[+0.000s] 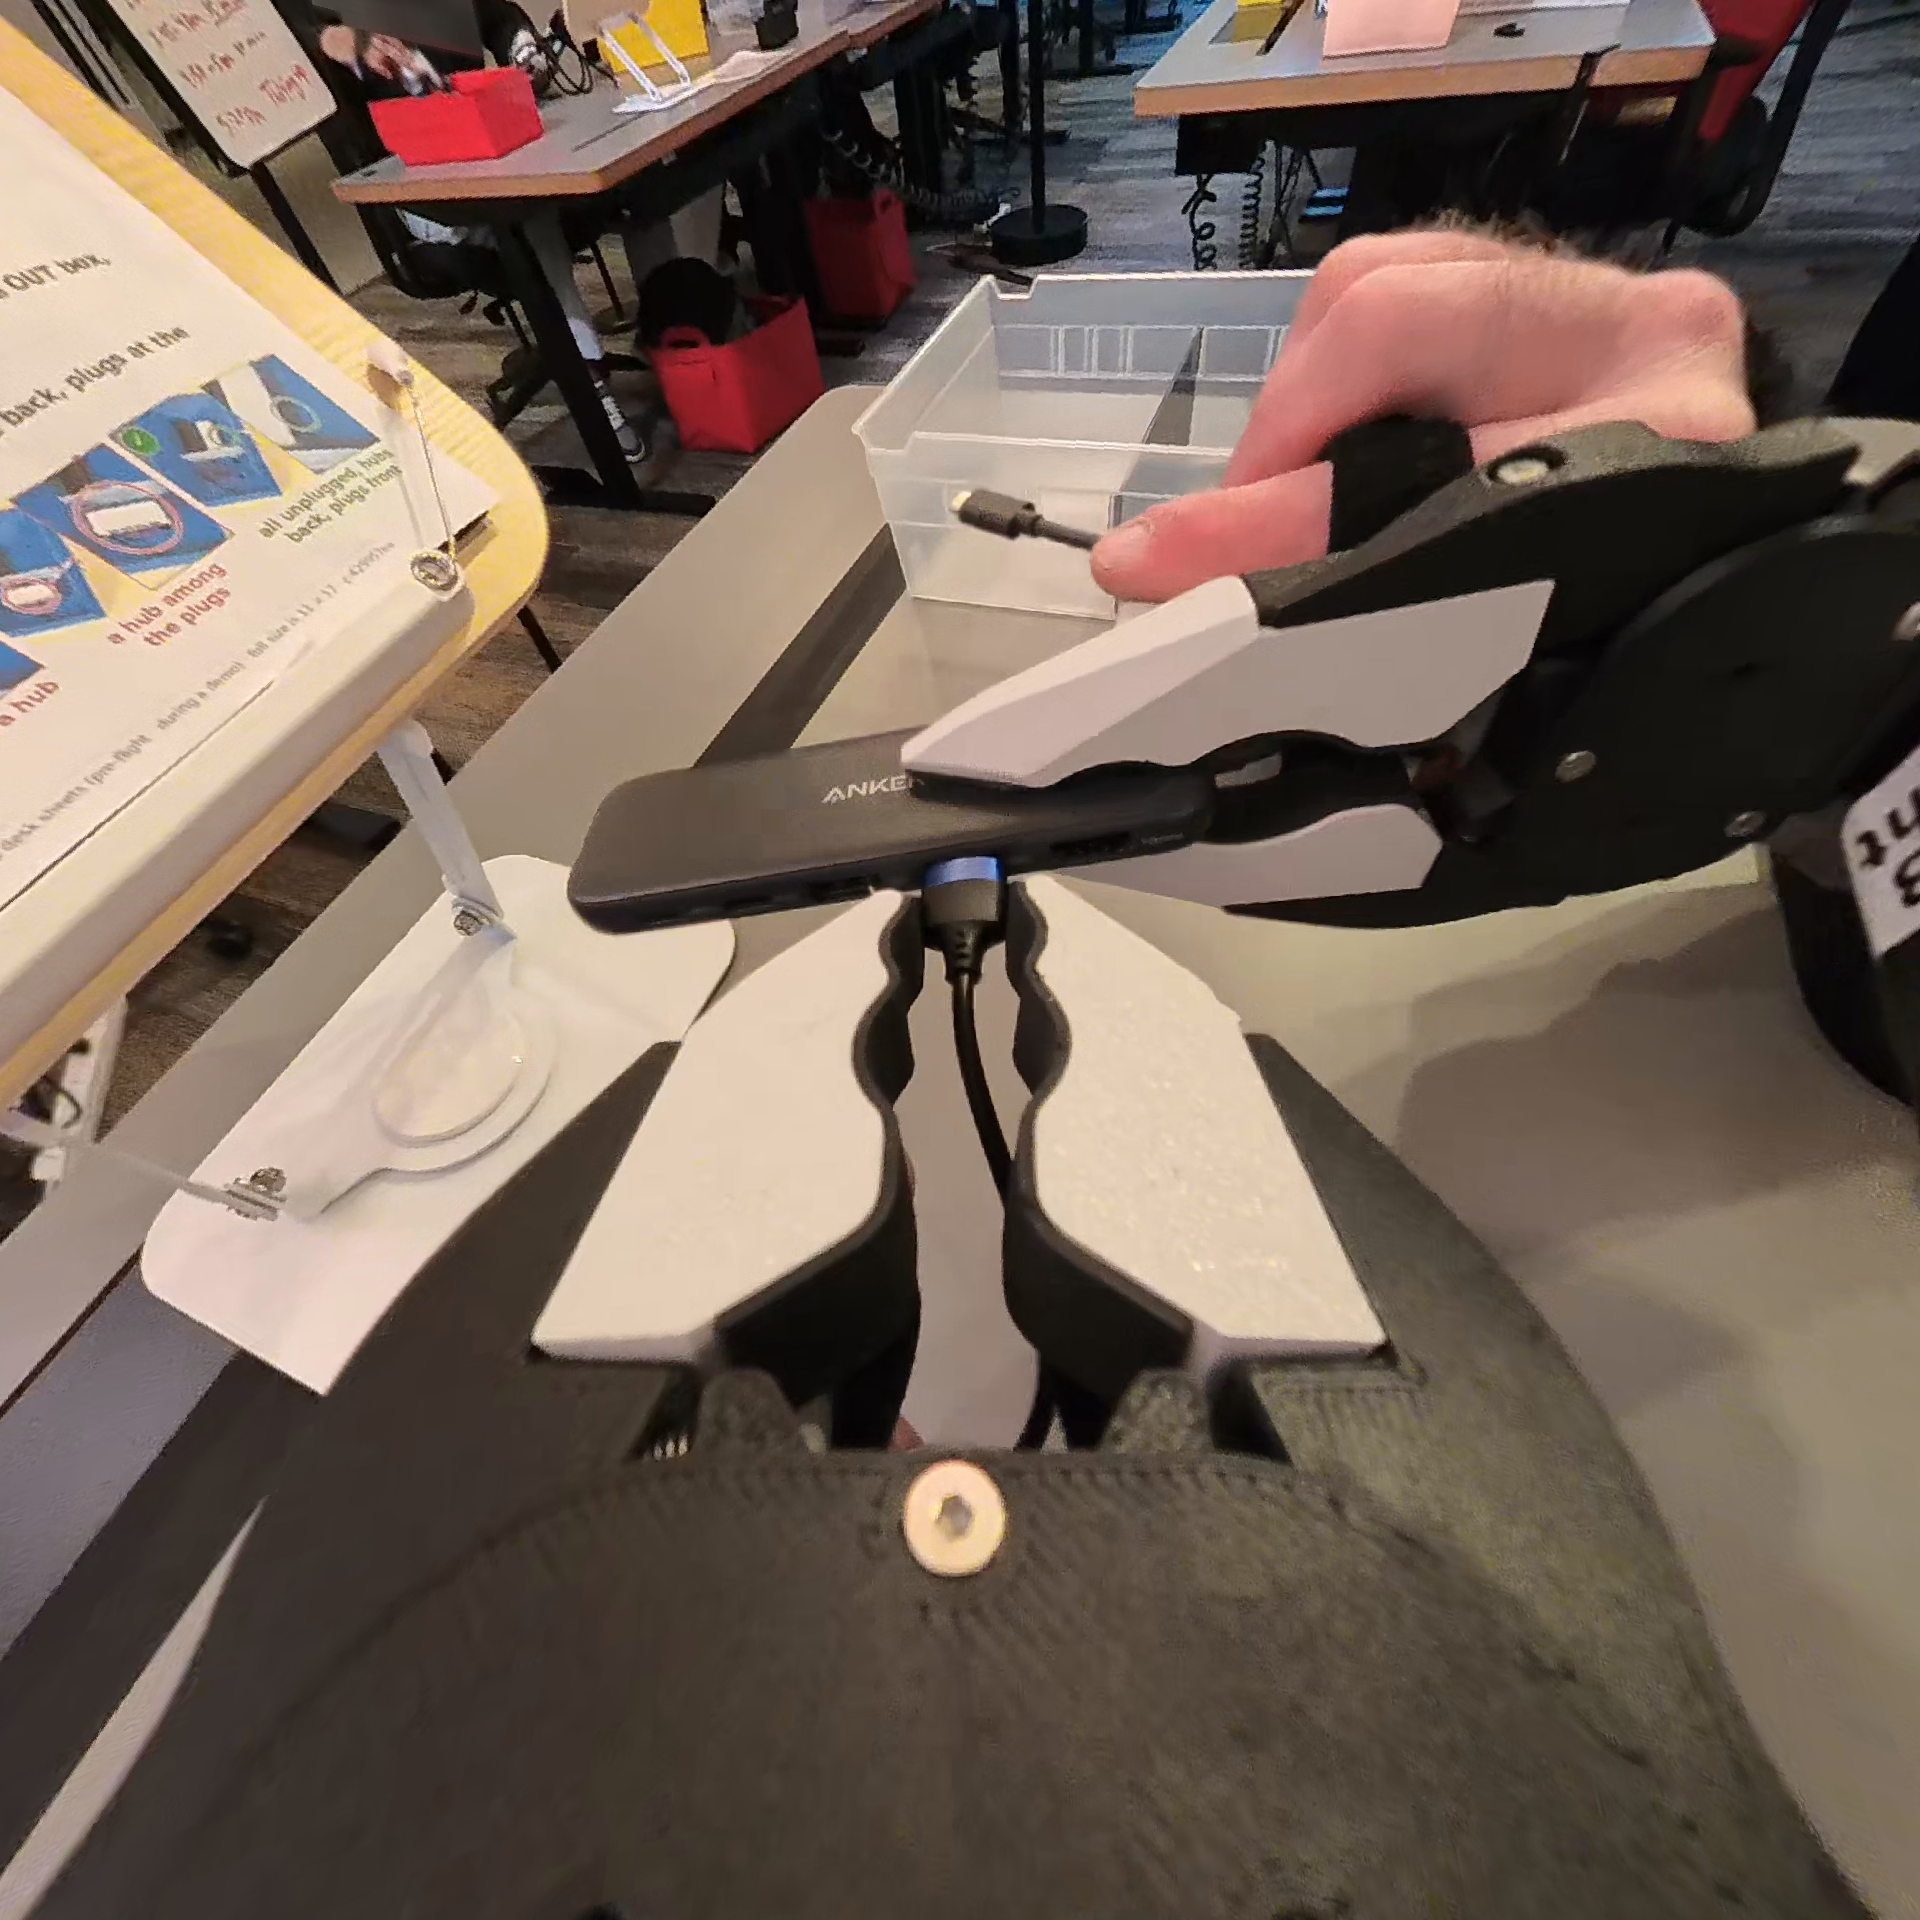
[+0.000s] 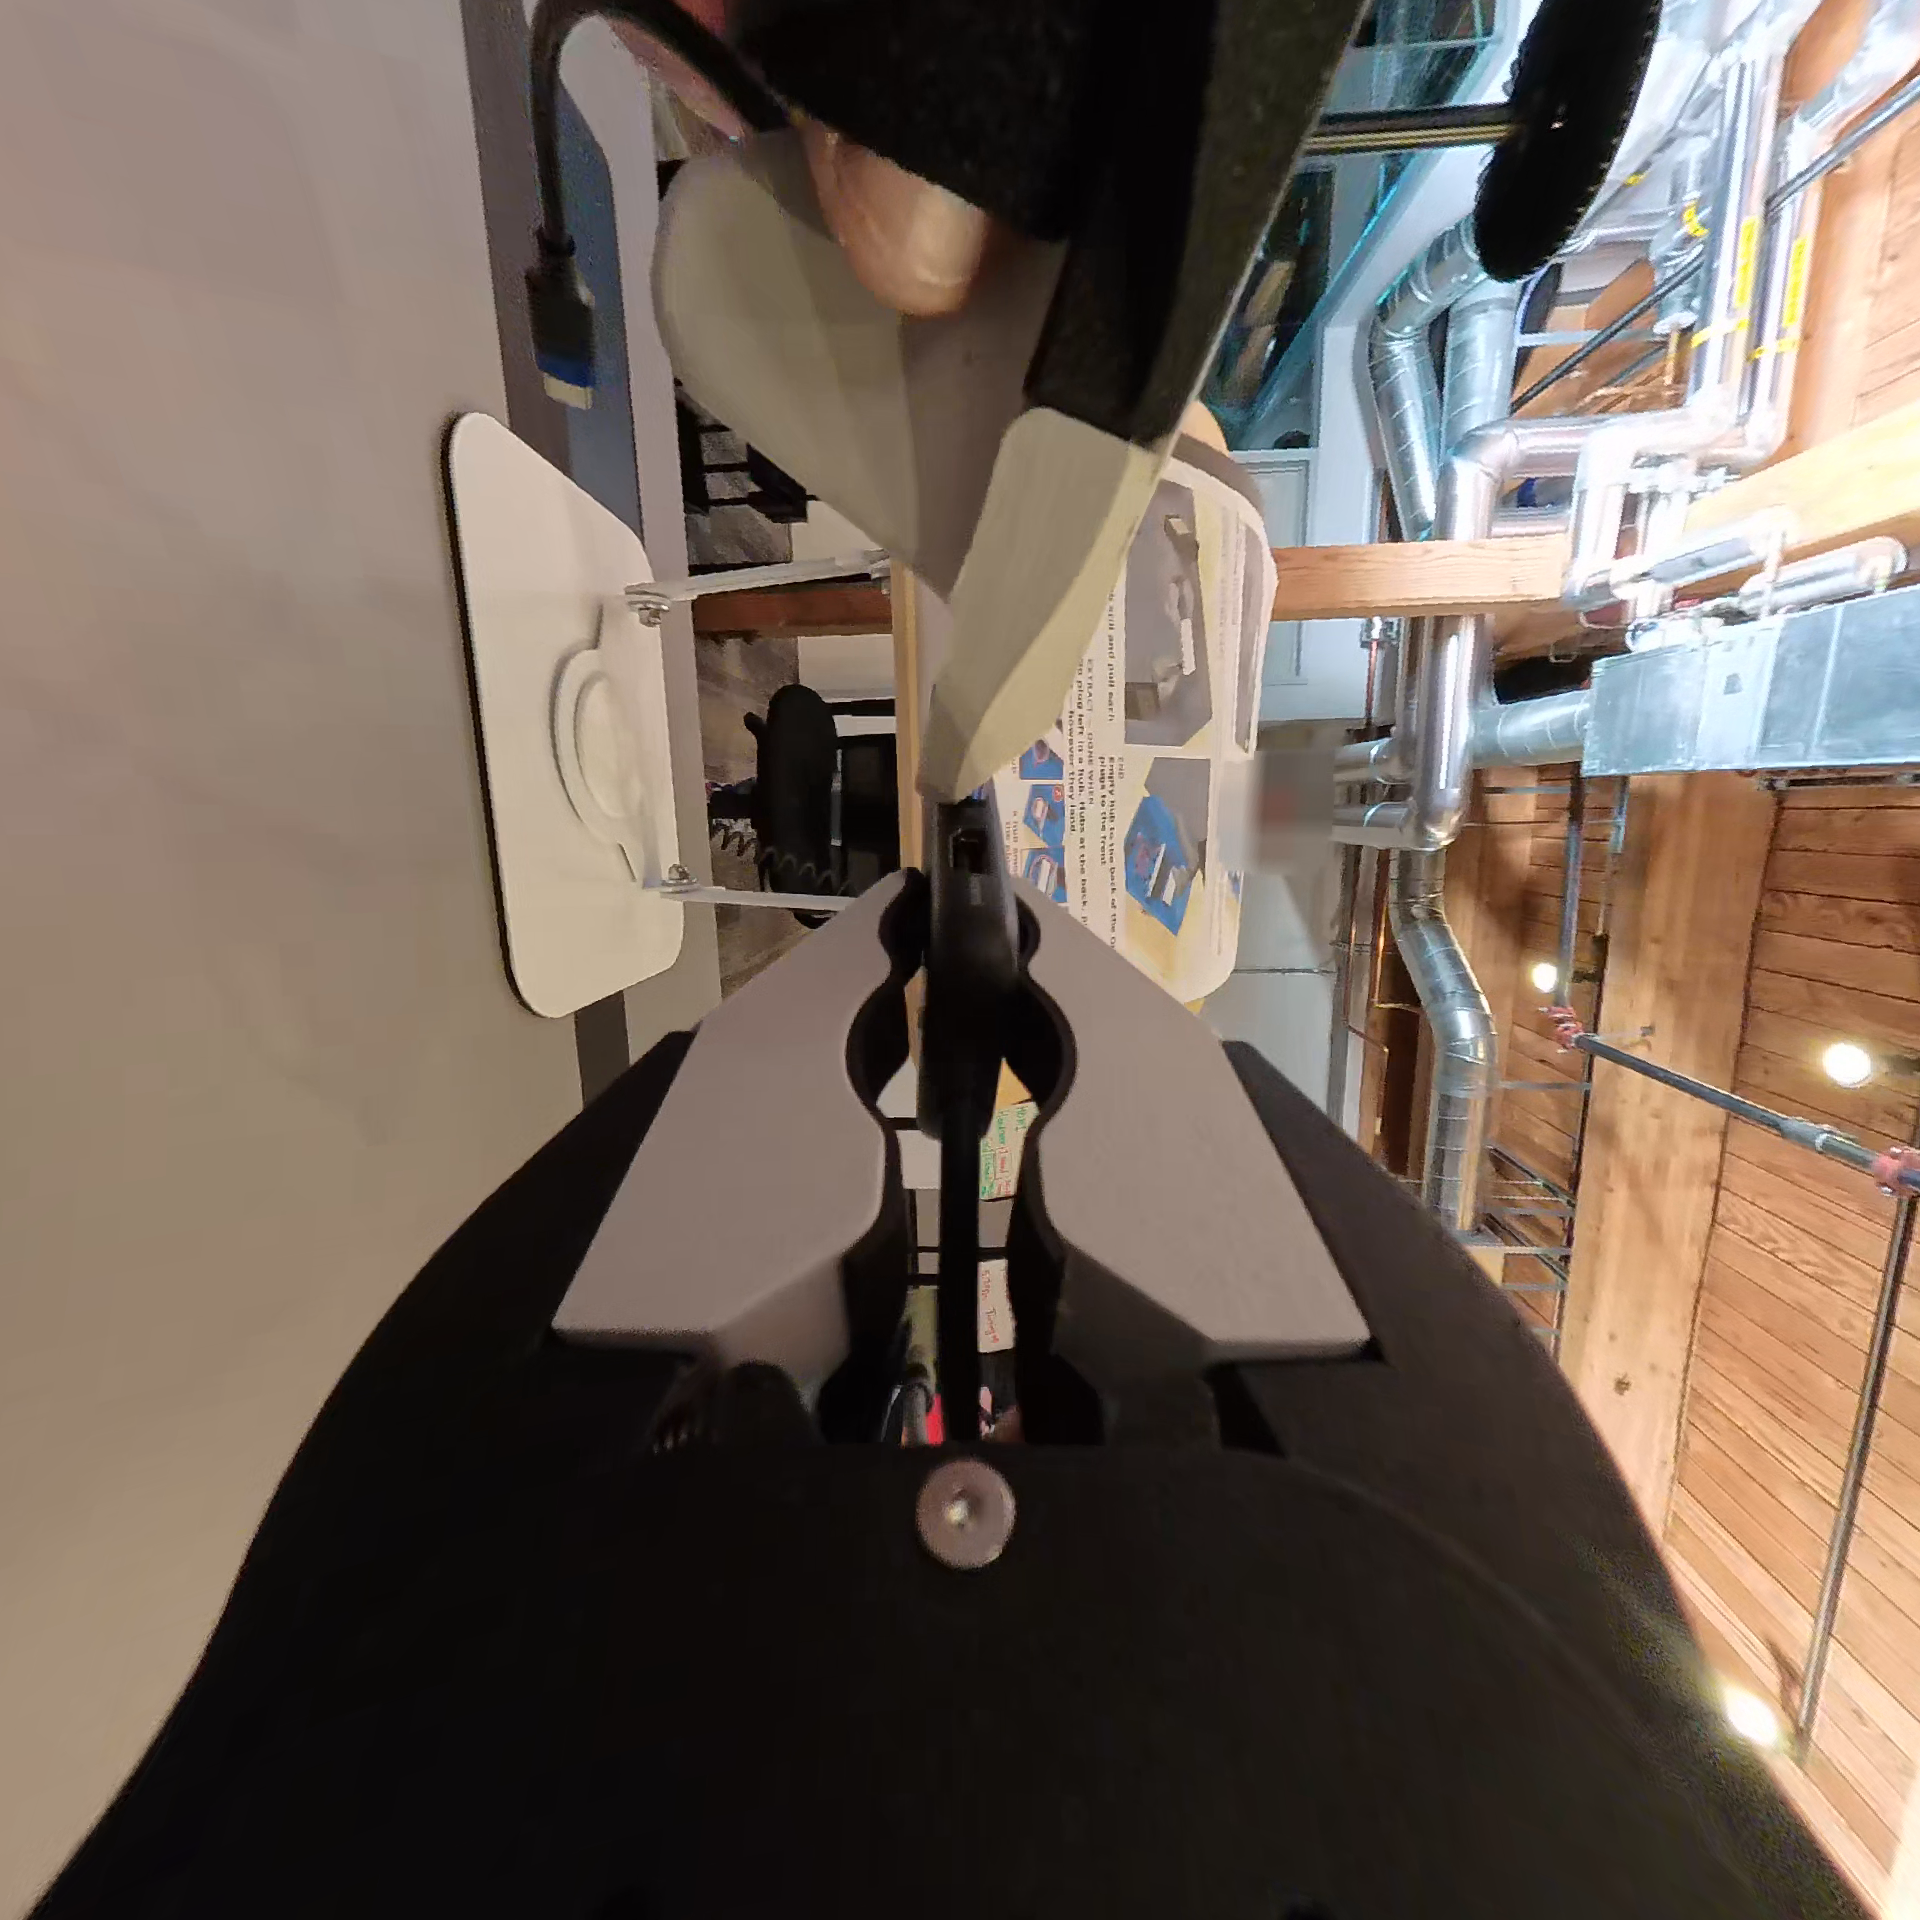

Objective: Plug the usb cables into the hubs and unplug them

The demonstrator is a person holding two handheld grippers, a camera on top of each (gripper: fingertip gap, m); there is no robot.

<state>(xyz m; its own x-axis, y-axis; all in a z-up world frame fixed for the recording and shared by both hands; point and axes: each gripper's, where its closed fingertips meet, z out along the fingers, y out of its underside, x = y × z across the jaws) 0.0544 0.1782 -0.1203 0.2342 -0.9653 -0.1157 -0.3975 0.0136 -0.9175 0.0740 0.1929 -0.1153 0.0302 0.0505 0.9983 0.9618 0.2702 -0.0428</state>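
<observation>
A dark grey USB hub [image 1: 748, 821] is held flat above the table by my right gripper [image 1: 997, 810], which is shut on its right end. In the right wrist view [image 2: 966, 914] the hub [image 2: 961, 862] stands edge-on between the fingers. My left gripper [image 1: 961, 920] is closed on a black USB cable, with its blue-ringed plug [image 1: 961, 894] between the fingertips at the hub's near edge. The plug's tip is hidden there. In the right wrist view the plug [image 2: 561, 322] shows a bare metal tip apart from the hub, and a left finger [image 2: 1029, 582] reaches the hub's end.
The hub's own short cable and plug [image 1: 1003, 516] stick out over a clear plastic bin [image 1: 935, 416] at the table's far edge. An instruction board [image 1: 208, 416] on a white stand base [image 1: 416, 1091] is at the left. A person's hand [image 1: 1455, 364] holds the right gripper. Only a small space, under 4 cm, lies between the two pairs of fingers.
</observation>
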